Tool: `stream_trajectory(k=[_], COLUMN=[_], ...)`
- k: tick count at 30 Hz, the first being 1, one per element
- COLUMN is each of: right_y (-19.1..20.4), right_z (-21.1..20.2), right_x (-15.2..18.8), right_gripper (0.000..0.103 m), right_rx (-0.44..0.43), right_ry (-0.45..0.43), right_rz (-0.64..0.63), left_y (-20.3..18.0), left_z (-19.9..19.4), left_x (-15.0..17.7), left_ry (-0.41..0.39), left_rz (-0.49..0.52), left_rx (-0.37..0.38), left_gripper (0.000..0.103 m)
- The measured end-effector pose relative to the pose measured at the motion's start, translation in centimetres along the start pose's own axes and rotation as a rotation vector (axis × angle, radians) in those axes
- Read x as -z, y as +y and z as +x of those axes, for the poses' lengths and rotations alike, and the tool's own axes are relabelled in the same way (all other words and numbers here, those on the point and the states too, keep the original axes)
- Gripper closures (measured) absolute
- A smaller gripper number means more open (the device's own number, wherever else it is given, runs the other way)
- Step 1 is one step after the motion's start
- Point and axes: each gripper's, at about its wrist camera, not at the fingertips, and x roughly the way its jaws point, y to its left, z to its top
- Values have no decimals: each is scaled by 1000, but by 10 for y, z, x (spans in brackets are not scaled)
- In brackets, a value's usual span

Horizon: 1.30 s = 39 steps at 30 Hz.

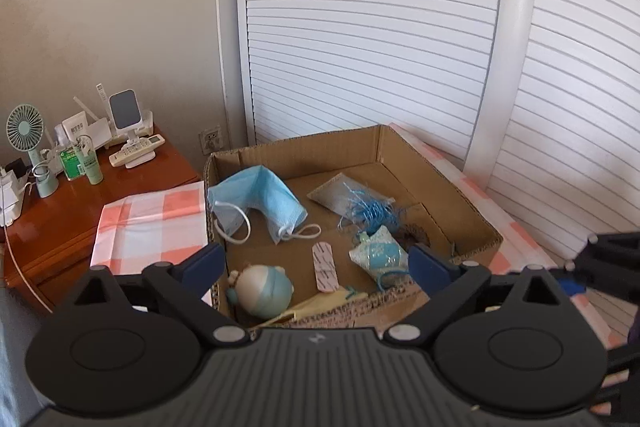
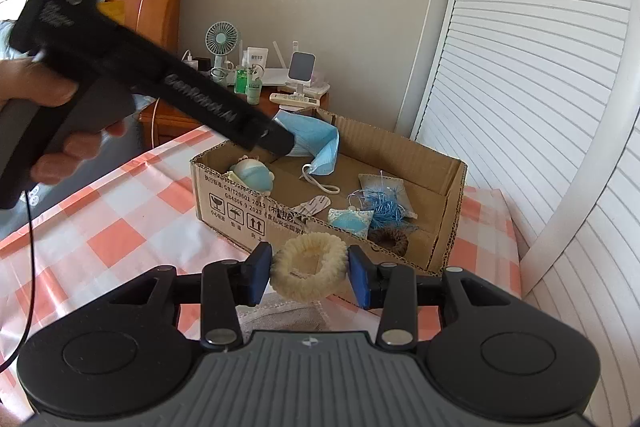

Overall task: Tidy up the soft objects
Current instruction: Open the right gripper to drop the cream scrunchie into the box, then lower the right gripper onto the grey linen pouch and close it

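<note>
One cardboard box (image 1: 472, 223); one face mask (image 1: 260, 199); two scrunchies: cream (image 2: 308, 267), brown (image 2: 388, 241).

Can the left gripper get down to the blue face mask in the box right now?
Probably yes. The left gripper is open and empty above the cardboard box, and the face mask lies uncovered at the far left, with nothing over it.

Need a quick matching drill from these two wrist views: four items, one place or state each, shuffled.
Items:
1. face mask
2. cream hair tie
3. left gripper
4. mint fan

Places or states:
A. on the wooden side table
B. open, nothing held
C. lying in the cardboard box
D. between the right gripper fingers

Pairs: 1-C, 2-D, 3-B, 4-A
</note>
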Motion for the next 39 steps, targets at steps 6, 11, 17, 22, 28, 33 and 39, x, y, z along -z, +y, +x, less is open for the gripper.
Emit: stream_trajectory(k=[6,11,17,22,28,33,39], right_y=[-9,-17,-16,-14,-13,-13,-10], right_z=[10,26,61,94,110,99,76], right_x=[-14,-35,-65,-94,-108,-99,-80], right_gripper=[57,57,57,53,2,1,0], right_rx=[6,4,3,17,54,54,60], right_ry=[-7,-7,0,0,-4,2,15], right_rz=[10,13,-20,-20,-23,-4,15], left_y=[-1,4,6,1,-2,-3,-5], left_z=[-29,-42,-47,-50,-54,-58,-64], left_x=[29,52,72,84,84,84,85], left_ry=[16,32,58,73,61,56,48], left_rz=[-26,-71,-102,-95,-88,-89,-92], left_rx=[-48,-75,-112,-92,-95,-86,-86], left_gripper=[2,2,2,2,2,2,2])
